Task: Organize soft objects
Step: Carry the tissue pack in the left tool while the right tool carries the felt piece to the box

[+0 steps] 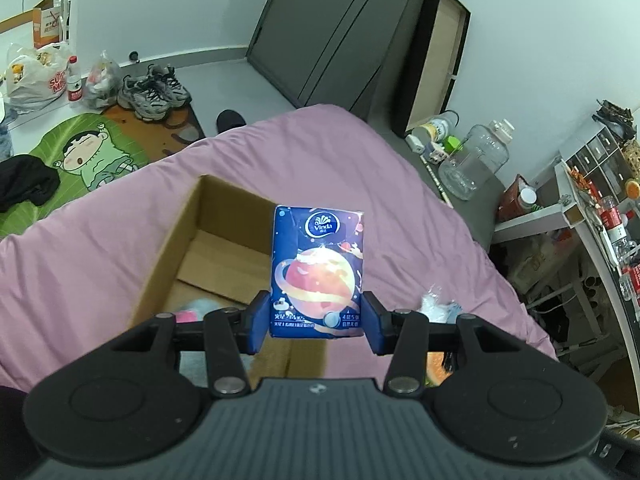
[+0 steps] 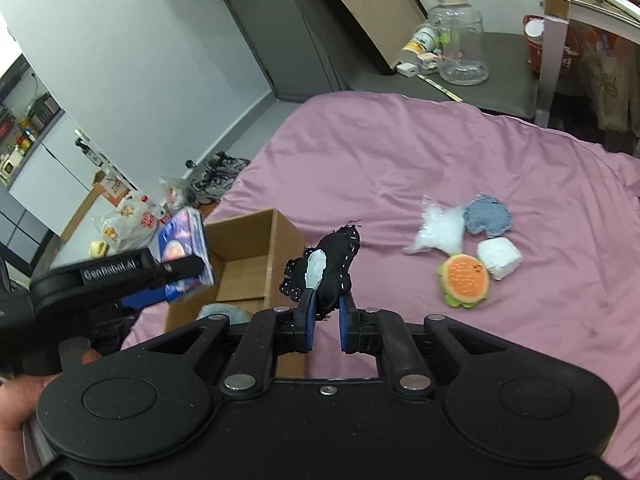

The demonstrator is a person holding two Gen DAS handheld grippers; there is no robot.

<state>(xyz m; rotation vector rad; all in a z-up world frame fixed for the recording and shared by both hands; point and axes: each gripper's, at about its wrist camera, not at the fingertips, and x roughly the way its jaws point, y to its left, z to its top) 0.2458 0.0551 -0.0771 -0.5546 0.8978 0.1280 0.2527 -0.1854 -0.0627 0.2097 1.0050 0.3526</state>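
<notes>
My left gripper is shut on a blue tissue pack printed with a planet, held upright above the open cardboard box on the pink bed. The same tissue pack and left gripper show at the left of the right wrist view. My right gripper is shut on a black fabric toy with a white patch, raised beside the box. A burger plush, a white soft lump, a denim pad and a clear bag lie on the bed.
Soft items, one pink and one grey-blue, lie blurred in the box. Shoes, plastic bags and a cartoon mat are on the floor left of the bed. A big clear jar and a cluttered desk stand to the right.
</notes>
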